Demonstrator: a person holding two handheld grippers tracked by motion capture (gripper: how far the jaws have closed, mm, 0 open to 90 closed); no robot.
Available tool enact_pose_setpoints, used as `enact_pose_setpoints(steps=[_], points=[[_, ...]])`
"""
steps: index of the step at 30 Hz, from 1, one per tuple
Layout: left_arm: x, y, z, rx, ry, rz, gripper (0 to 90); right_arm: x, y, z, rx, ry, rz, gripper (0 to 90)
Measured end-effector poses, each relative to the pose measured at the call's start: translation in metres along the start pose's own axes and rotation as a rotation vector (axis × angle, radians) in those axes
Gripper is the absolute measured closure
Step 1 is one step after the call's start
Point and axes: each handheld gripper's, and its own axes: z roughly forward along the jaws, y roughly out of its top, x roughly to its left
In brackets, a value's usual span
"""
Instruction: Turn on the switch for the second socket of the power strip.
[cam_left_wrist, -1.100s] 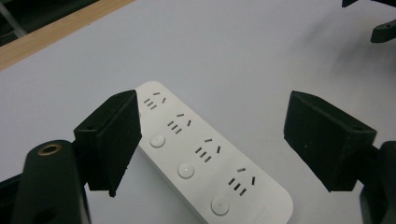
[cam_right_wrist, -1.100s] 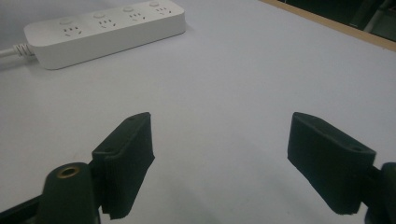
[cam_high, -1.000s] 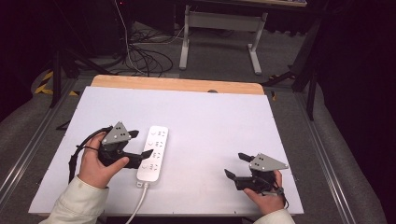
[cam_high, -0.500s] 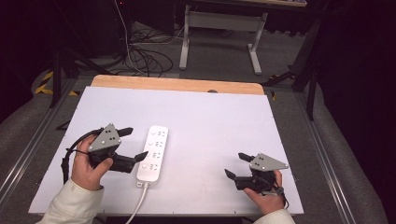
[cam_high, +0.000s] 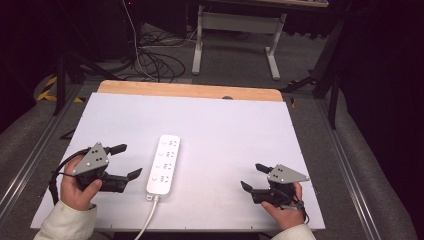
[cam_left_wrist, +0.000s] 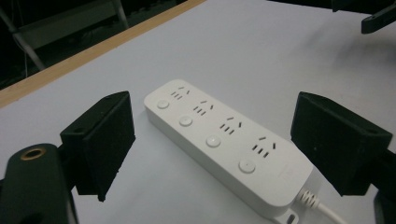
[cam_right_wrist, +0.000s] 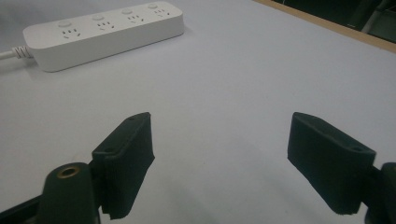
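Observation:
A white power strip (cam_high: 164, 163) with several sockets and round buttons lies flat on the white table, its cable running off the front edge. My left gripper (cam_high: 126, 161) is held open just left of the strip, jaws pointing at it and apart from it. In the left gripper view the power strip (cam_left_wrist: 224, 140) lies between and beyond the wide-spread jaws. My right gripper (cam_high: 255, 176) rests open near the front right of the table, nothing between its jaws. In the right gripper view the power strip (cam_right_wrist: 102, 32) lies far off at the upper left.
The white table (cam_high: 225, 135) has a wooden strip (cam_high: 190, 91) along its far edge. Metal rails (cam_high: 350, 165) run down both sides. Behind the table stand a desk frame (cam_high: 235, 35) and loose cables (cam_high: 150, 60) on the floor.
My left gripper has drawn back to the left, away from the power strip, and stays open. The right gripper has not moved.

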Motion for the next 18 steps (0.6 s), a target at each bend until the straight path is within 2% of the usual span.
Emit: enact_pose_setpoints(steps=[4, 10, 13, 18], points=[[0.004, -0.011, -0.004, 0.004, 0.012, -0.044, 13.7, 0.000, 0.000, 0.000, 0.002, -0.001, -0.001, 23.2], [0.012, -0.028, -0.008, -0.010, -0.029, -0.111, 12.8, 0.000, 0.000, 0.000, 0.000, -0.002, -0.002, 23.2], [0.014, -0.037, -0.010, -0.009, -0.027, -0.119, 12.7, -0.001, 0.000, 0.000, -0.001, -0.003, -0.002, 23.2], [0.016, -0.050, -0.015, -0.019, -0.021, -0.107, 11.6, -0.001, 0.000, 0.000, 0.000, -0.003, -0.002, 23.2]])
